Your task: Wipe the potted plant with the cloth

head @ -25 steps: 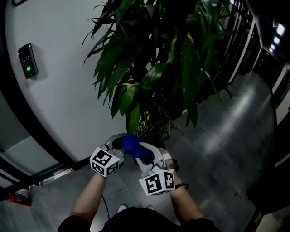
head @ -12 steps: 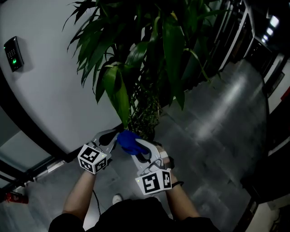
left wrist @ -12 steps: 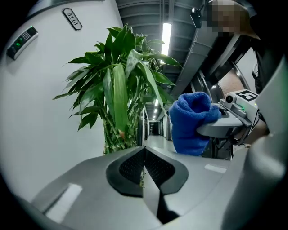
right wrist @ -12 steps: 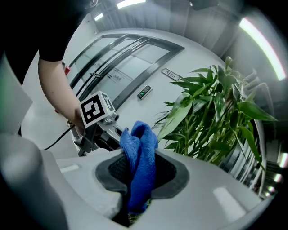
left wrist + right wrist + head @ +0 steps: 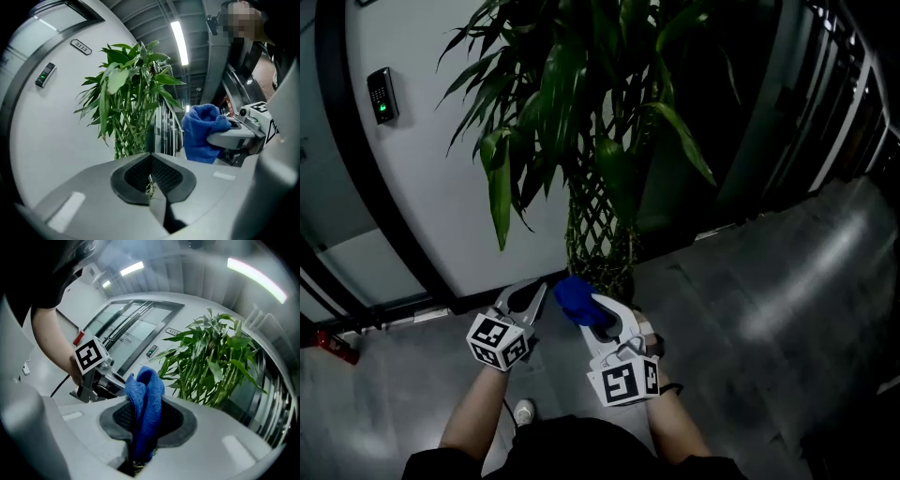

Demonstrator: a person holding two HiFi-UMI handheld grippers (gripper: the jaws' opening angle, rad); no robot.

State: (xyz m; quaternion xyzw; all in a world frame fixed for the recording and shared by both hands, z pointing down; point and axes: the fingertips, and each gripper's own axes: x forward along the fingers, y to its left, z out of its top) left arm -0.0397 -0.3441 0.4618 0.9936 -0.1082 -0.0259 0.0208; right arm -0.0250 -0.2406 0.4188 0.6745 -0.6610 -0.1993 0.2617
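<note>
Right claw (image 5: 596, 315) is clamped on the blue cloth (image 5: 573, 294), a soft bunched wad standing up out of the jaws, and my left claw (image 5: 528, 295) sits just beside it, jaws together with nothing between them. The potted plant (image 5: 600, 159) stands straight ahead of me, close against the curved white wall (image 5: 441, 216), and both claws are low, near its base and not touching any foliage. The cloth looks light and floppy, so I judge it will fold around a leaf rather than push it, and it should stay put as long as I keep the squeeze on. The leaves (image 5: 499, 192) are long, thin and drooping; they look bendy and easy to crease or tear, so I reckon each wants supporting from below near its stem end and wiping outward to the tip. The braided stems (image 5: 598, 225) look stiffer and would take a firmer rub. I can't make out the pot itself behind the claws. Underfoot is a glossy grey floor (image 5: 769, 319), dim light all round, an access keypad (image 5: 383, 95) glowing green on the wall up left, and dark glazed panels to the right.
</note>
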